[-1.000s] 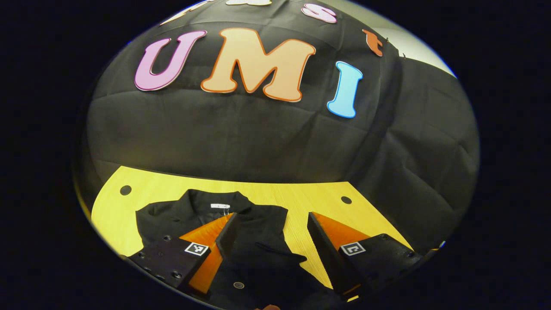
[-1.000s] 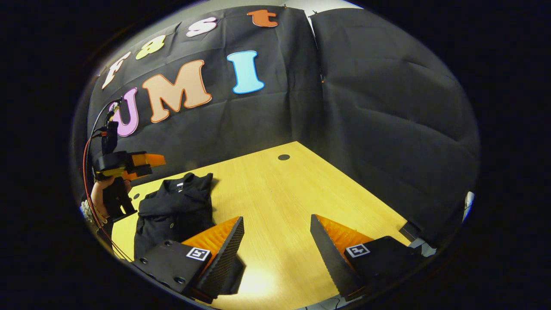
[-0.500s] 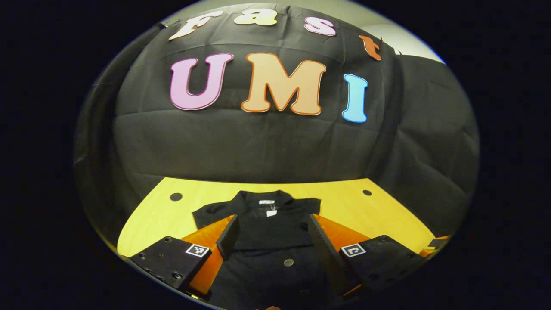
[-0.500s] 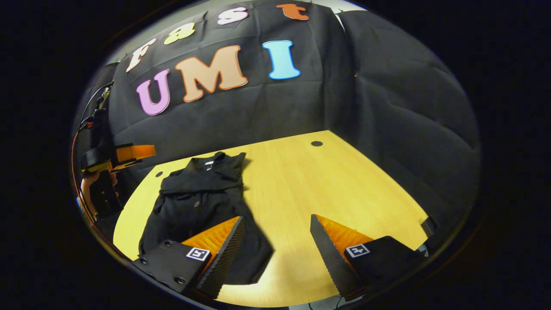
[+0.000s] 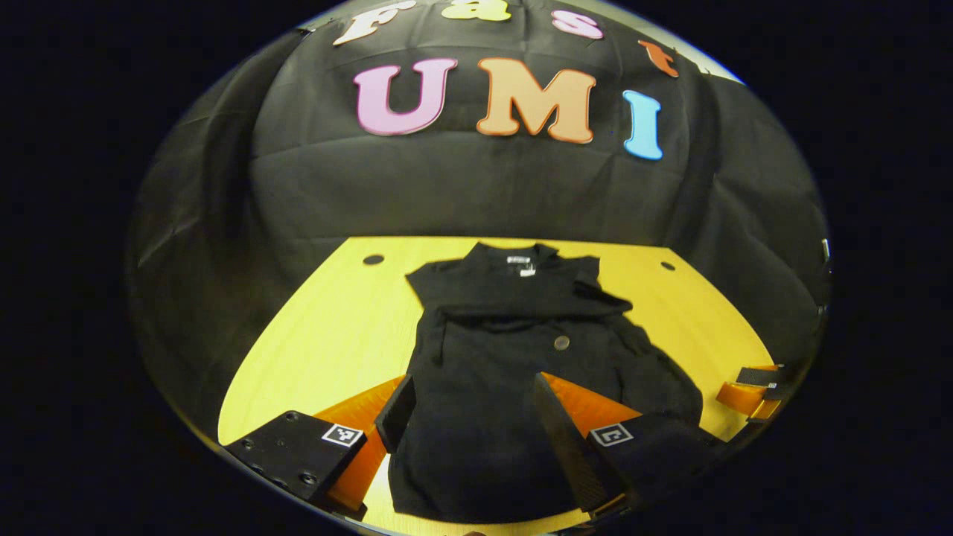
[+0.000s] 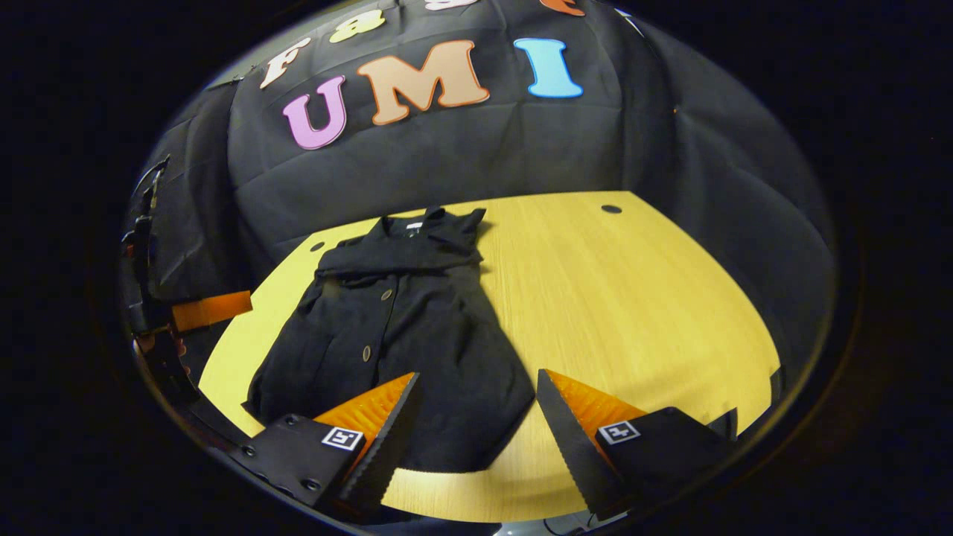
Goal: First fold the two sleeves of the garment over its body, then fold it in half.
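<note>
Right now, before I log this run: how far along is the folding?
The sleeves look done: both lie across the chest of the black garment, on the wooden table. Nothing is in hand: the left gripper and right gripper are open above it. The fold in half is left; the garment lies full length.

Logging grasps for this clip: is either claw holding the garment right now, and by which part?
Nothing is held. The left claw and right claw are both open above the garment, which lies on the table.
</note>
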`<state>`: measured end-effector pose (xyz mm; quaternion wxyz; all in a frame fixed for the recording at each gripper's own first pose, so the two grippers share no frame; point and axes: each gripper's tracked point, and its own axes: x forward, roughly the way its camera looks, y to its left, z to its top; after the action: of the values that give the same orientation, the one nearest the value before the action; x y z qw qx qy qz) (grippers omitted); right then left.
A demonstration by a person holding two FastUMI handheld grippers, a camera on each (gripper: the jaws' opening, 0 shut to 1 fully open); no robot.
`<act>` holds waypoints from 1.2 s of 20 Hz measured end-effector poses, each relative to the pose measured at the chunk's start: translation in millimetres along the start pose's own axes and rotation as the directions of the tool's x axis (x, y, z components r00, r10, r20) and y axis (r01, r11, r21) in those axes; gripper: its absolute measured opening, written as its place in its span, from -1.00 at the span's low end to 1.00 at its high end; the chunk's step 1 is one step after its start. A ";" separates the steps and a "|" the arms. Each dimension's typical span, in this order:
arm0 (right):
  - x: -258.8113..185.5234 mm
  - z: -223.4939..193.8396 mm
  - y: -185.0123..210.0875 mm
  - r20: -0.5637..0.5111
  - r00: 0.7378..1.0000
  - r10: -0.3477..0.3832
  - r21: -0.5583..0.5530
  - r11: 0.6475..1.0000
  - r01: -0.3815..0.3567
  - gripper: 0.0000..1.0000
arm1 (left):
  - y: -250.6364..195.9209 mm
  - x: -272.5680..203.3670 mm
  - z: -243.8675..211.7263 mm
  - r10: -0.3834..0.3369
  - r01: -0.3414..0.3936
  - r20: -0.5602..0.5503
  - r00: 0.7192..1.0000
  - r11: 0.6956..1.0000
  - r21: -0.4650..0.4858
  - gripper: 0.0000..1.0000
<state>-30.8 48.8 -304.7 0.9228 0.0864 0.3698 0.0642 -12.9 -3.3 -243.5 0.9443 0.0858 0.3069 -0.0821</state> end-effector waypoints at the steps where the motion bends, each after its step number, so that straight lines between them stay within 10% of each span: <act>1: 3.6 -5.7 0.9 -0.018 1.000 0.002 0.003 1.000 -0.002 0.97 | 3.5 -5.5 -13.5 0.012 -0.012 -0.025 1.000 1.000 -0.004 0.89; 13: 28.3 -69.7 7.3 -0.194 0.981 0.009 -0.070 0.997 -0.023 0.98 | 15.7 -40.7 -142.6 0.070 -0.086 -0.321 0.945 0.996 -0.039 0.92; 24: 37.0 -80.6 10.7 -0.214 0.976 -0.038 -0.233 0.972 -0.013 0.89 | 19.9 -41.0 -173.4 0.115 -0.124 -0.399 0.910 0.992 0.004 0.93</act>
<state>-60.7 75.0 -384.7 0.8810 -0.0325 0.4589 0.1105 -139.5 57.1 -355.1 0.8662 0.1092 0.4876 -0.0017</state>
